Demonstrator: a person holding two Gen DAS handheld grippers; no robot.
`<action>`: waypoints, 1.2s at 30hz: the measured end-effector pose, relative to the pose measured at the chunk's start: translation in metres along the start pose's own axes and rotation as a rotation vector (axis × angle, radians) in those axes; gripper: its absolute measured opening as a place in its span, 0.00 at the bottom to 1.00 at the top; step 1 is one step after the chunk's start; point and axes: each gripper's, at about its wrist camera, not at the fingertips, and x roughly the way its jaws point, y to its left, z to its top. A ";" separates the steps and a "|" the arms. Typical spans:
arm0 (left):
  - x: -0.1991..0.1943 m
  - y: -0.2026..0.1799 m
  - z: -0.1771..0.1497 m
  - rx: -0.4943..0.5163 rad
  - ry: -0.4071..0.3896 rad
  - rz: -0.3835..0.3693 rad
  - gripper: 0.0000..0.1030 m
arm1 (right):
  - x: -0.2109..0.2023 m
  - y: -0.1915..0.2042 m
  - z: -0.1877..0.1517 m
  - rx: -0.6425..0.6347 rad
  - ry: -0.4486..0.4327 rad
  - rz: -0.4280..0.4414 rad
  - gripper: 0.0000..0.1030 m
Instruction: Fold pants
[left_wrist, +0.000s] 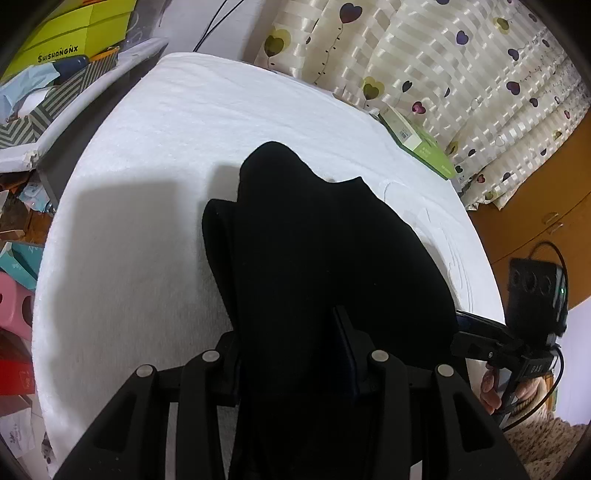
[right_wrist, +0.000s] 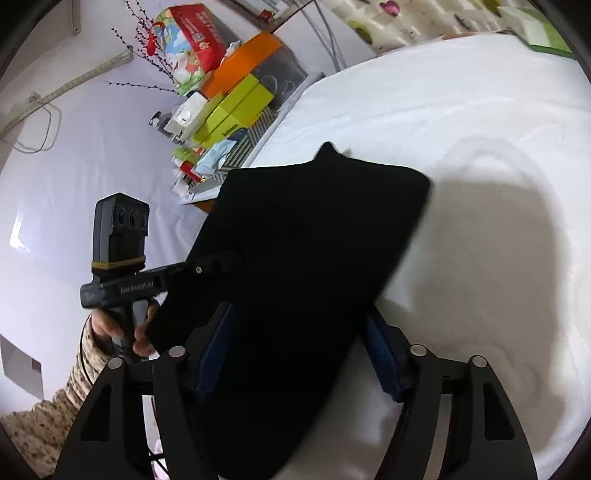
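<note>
Two grippers work one pair of black pants (left_wrist: 314, 236), a thick, matte, soft cloth bunched into a rounded heap with two blunt peaks. The pants lie on the white bed (left_wrist: 155, 155), whose cover looks finely textured and faintly creased, with a raised stitched pattern to the right of the pants. The left gripper (left_wrist: 295, 354) has its fingers clamped on the near edge of the pants, the cloth filling the gap between them. The right gripper (right_wrist: 299, 354) has its fingers spread wide apart; the pants lie between the blue ribbed pads (right_wrist: 382, 354) without being pressed. Beyond the pants, at the bed's far edge, hangs a glossy striped curtain (left_wrist: 461, 74) printed with hearts. Left of the pants, past the bed, stiff yellow-green boxes (left_wrist: 74, 29) are stacked.
</note>
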 end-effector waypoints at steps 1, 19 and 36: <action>0.000 0.000 0.000 0.000 -0.001 -0.001 0.42 | 0.004 0.002 0.004 -0.002 0.000 0.002 0.69; 0.000 -0.013 -0.001 0.041 -0.024 0.096 0.43 | 0.003 0.005 0.000 0.025 -0.052 -0.134 0.31; -0.018 -0.088 -0.014 0.220 -0.151 0.407 0.24 | -0.022 0.050 -0.005 -0.208 -0.157 -0.286 0.19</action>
